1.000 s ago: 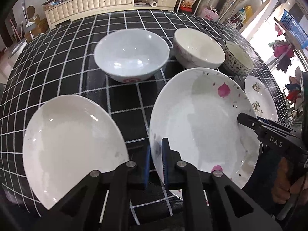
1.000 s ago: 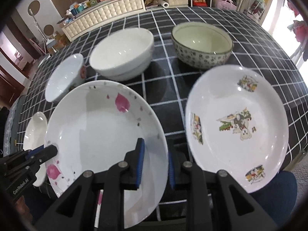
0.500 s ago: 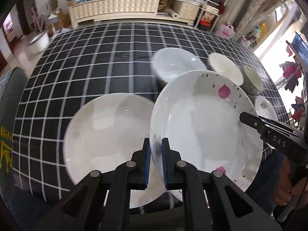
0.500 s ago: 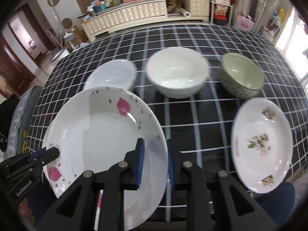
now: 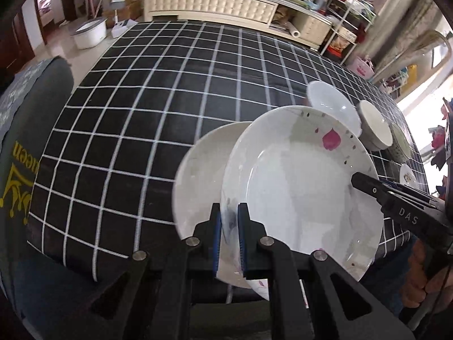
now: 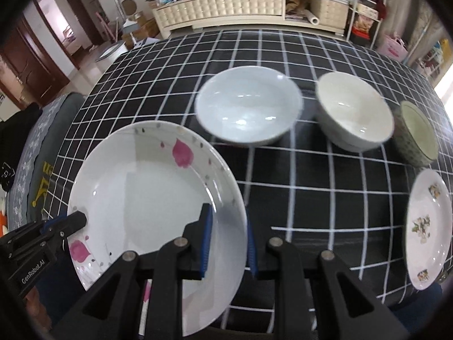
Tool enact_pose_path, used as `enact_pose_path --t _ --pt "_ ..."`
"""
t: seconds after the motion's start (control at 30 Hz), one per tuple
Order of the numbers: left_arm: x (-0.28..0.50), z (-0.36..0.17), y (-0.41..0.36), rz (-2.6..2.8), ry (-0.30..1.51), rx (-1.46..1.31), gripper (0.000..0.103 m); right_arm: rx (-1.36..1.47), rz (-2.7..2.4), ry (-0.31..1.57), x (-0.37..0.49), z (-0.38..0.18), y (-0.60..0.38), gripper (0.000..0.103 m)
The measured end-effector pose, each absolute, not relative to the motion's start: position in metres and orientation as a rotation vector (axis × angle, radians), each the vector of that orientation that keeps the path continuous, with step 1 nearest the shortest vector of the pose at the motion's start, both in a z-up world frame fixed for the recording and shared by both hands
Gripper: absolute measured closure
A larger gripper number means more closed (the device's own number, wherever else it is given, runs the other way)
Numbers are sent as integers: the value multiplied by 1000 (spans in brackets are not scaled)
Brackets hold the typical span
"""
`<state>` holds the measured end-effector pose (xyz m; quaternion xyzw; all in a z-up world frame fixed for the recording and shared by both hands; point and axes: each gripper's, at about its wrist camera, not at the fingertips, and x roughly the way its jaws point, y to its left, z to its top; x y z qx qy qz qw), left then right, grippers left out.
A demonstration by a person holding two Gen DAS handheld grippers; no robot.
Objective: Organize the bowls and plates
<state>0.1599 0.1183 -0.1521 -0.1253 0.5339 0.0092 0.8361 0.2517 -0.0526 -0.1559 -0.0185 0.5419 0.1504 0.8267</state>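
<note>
Both the left tongs (image 5: 228,235) and right tongs (image 6: 228,243) clench opposite rims of the pink-petal plate (image 5: 297,187), held above the plain plate (image 5: 198,175).

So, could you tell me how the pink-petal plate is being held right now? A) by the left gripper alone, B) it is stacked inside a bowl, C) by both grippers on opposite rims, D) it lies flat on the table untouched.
C: the left gripper and right gripper each clamp a rim of the pink-petal plate.
</note>
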Motion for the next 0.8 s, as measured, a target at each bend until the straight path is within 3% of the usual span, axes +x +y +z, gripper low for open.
enact_pose_path --t 0.8 --pt "163 -172 144 59 1163 -277 94 -113 321 1219 258 -188 -8 77"
